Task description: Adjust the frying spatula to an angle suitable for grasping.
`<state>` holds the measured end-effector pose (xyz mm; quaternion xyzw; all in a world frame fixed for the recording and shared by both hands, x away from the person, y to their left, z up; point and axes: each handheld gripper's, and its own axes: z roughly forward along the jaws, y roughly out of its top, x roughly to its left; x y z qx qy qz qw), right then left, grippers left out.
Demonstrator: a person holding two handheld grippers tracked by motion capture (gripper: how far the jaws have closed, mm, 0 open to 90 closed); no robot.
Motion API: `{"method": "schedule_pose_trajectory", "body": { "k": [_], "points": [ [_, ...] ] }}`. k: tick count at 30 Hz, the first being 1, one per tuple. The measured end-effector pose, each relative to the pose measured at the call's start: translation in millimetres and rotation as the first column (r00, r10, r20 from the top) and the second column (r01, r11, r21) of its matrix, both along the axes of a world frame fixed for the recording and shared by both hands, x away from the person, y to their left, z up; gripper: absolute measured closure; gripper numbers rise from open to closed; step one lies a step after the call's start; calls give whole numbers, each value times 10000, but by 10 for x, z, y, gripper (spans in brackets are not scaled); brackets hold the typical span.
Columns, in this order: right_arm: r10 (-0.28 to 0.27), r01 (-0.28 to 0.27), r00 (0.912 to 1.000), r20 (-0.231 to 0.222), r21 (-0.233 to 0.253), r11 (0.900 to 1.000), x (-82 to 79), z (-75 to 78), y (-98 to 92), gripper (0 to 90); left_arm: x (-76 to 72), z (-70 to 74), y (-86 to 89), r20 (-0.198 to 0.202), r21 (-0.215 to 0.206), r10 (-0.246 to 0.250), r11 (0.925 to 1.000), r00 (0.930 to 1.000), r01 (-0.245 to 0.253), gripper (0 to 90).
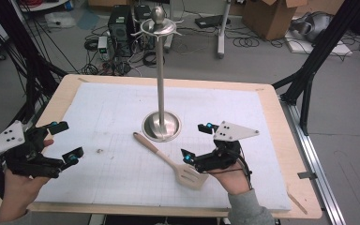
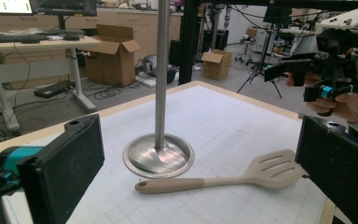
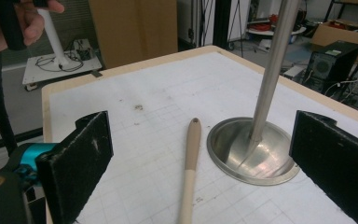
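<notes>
Lying flat on the white gridded mat (image 1: 122, 117), the beige spatula (image 1: 168, 157) sits just in front of the steel stand's round base (image 1: 161, 126), its handle tip almost at the base rim and its slotted blade pointing away from the stand toward the person's right hand. Its long axis runs on a diagonal across the mat, from the base down to the right gripper (image 1: 199, 140). That gripper is much the nearer: its jaws stand wide apart, holding nothing, with the blade just beside its lower jaw; in the right gripper view the handle (image 3: 189, 172) runs up between the two black jaws, so a short forward reach looks likely to bring it onto the handle. The left gripper (image 1: 65, 139) hovers well apart from the stand, near the counter's (image 1: 281, 122) left edge, jaws also spread and empty. Rising from the base, the stand's tall pole (image 1: 160, 70) ends in a ring of hooks (image 1: 159, 27) high above. Nothing lies between the right gripper and the spatula; only the base edge, close to the handle tip, could crowd a grasp made far up the handle.
</notes>
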<state>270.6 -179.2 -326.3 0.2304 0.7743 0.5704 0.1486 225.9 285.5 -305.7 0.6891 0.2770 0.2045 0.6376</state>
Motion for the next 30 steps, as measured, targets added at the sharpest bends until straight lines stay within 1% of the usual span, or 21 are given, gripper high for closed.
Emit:
{"method": "schedule_pose_trajectory", "body": {
  "k": [4, 7, 10, 14, 18, 20, 25, 30],
  "points": [
    [-1, 1, 10000, -34, -67, 10000, 4, -15, 67, 48, 7, -14, -6, -61, 35, -11, 10000, 10000, 12, 17],
    [-71, 72, 10000, 33, -164, 9998, 15, -34, 110, 48, 11, -13, -13, -64, 63, -9, 10000, 10000, 10, 17],
    [-108, 108, 9999, 47, -116, 9999, 25, -66, 144, 48, 20, -11, -18, -50, 54, -19, 10000, 10000, 19, 17],
    [-129, 130, 9999, 46, -193, 9997, 41, -112, 190, 48, 26, -18, -24, -87, 76, 6, 10000, 10000, -5, 17],
    [-96, 94, 9999, -59, -304, 9995, 57, -153, 244, 48, 21, -33, -42, -158, 154, -17, 9999, 9999, 19, 17],
    [-136, 129, 9998, -159, -409, 9991, 70, -177, 283, 48, 16, -41, -40, -162, 211, -25, 9998, 9999, 28, 17],
    [-134, 113, 9996, -264, -781, 9969, 98, -249, 401, 48, -1, -41, -11, -160, 126, 39, 9999, 9999, -37, 17],
    [-118, 83, 9993, -354, -973, 9952, 108, -291, 479, 48, -2, -46, -14, -182, 128, 47, 9999, 9998, -45, 17]
  ]
}}
